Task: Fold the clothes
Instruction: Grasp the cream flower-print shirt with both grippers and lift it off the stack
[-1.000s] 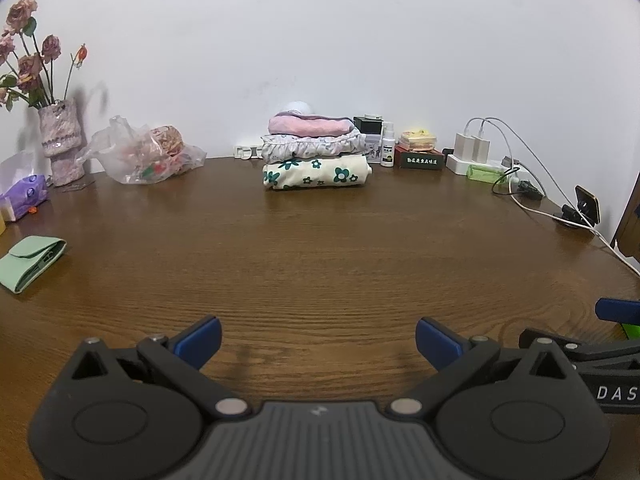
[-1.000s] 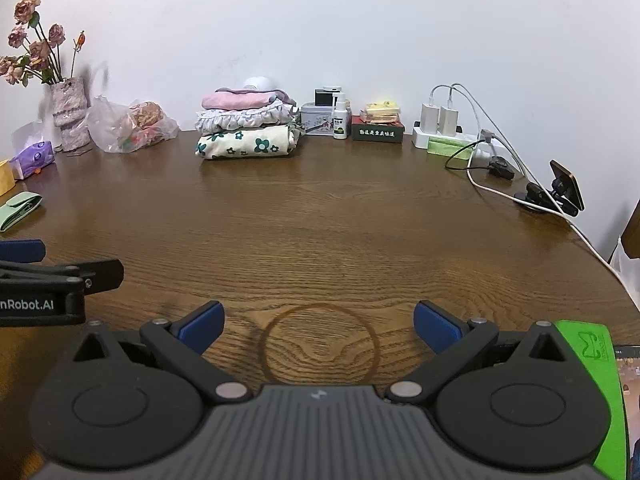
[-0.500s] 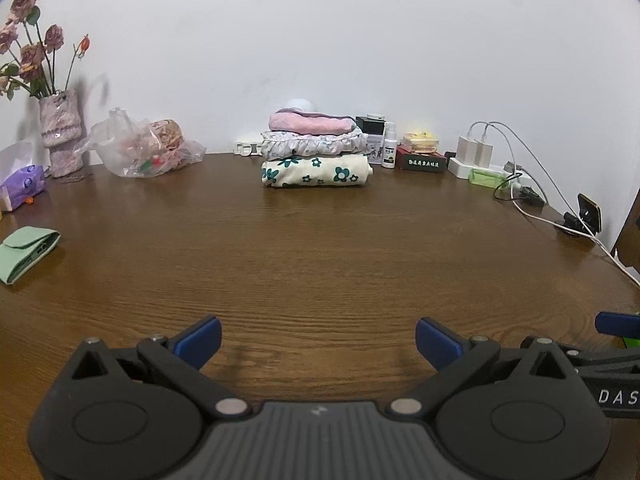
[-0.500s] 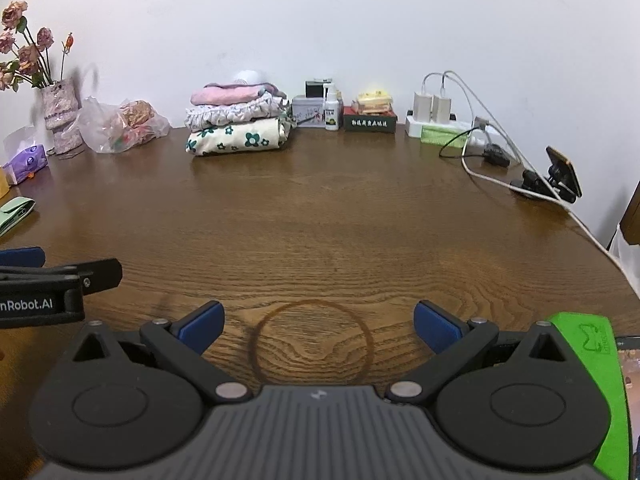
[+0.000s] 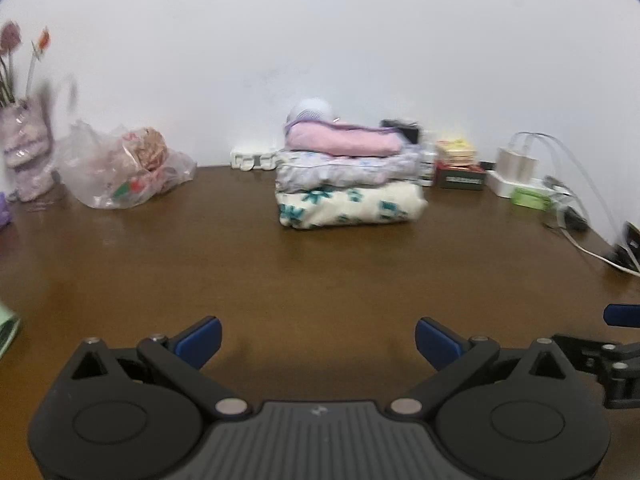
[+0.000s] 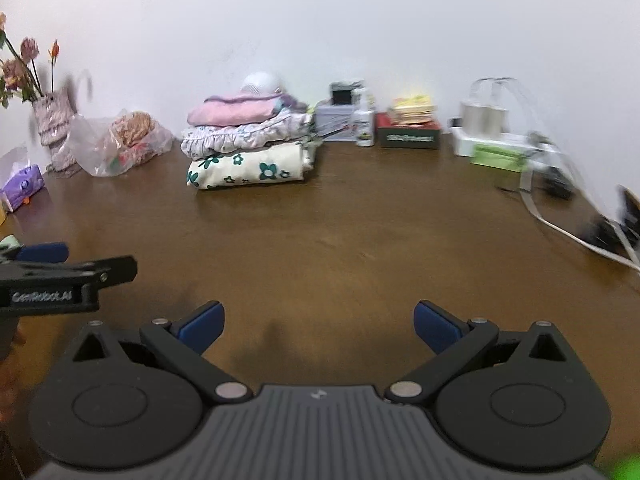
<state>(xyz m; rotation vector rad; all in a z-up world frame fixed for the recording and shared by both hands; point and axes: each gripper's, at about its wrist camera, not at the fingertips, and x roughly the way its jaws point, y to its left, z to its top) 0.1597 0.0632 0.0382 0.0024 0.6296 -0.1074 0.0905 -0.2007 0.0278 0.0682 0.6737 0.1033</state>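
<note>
Three folded garments (image 6: pixel 248 148) lay stacked at twelve o'clock on the worktop (image 6: pixel 360 248); left claw (image 5: pixel 318 338) and right claw (image 6: pixel 318 322) stood apart, empty, no loose garment visible to fold.

Both views are smeared by motion blur. The print on the folded clothes (image 5: pixel 350 208) is fuzzy in the left view. The flowers (image 5: pixel 12 40) are cut off by the left edge. Labels on the small boxes (image 6: pixel 410 134) and bottle (image 6: pixel 365 124) cannot be read. The cables (image 6: pixel 560 216) blur into streaks at the right edge.
</note>
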